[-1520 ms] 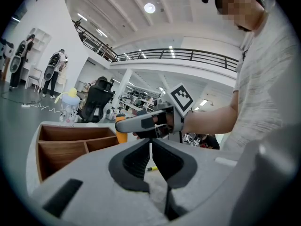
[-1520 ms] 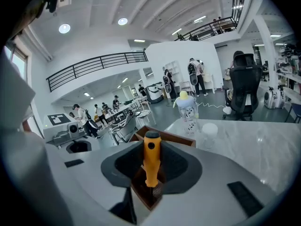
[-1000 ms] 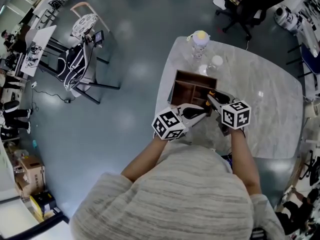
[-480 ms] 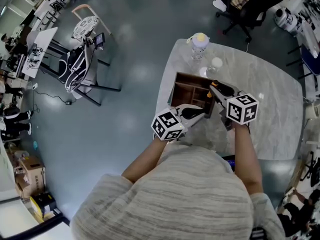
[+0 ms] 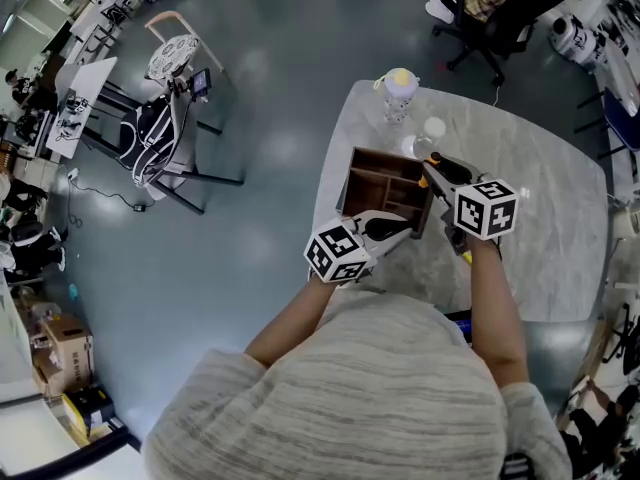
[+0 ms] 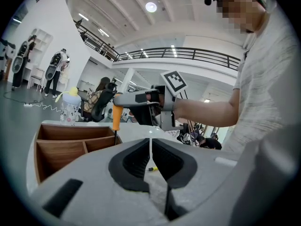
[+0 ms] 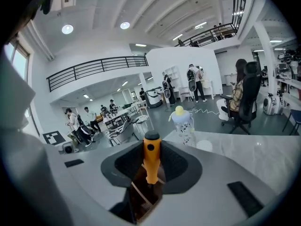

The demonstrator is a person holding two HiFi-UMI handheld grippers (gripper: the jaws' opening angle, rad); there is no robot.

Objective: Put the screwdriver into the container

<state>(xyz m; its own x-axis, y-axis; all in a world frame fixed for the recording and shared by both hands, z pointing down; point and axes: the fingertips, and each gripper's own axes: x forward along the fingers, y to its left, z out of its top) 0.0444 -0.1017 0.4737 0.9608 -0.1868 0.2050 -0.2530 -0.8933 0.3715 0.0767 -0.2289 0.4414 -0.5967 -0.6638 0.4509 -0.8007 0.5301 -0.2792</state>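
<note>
An orange-handled screwdriver point(image 7: 151, 160) stands upright between the pads of my right gripper point(image 7: 152, 167), which is shut on its handle. In the left gripper view the screwdriver point(image 6: 115, 117) hangs with its dark shaft pointing down over the right end of the wooden container point(image 6: 62, 144). In the head view my right gripper point(image 5: 434, 172) reaches over the container's point(image 5: 354, 176) right side. My left gripper point(image 5: 402, 227) lies by the container's near right corner. Its jaws are shut with nothing between them point(image 6: 150, 150).
A clear bottle with a yellow cap point(image 5: 399, 88) and a white round disc point(image 5: 433, 126) stand beyond the container on the marble table point(image 5: 540, 218). A small yellow-tipped item point(image 6: 150, 169) lies on the table near my left gripper. The table's left edge runs beside the container.
My right gripper has risen and moved to the right and further away with the screwdriver, now over the container's right side. The left gripper has stayed put.
</note>
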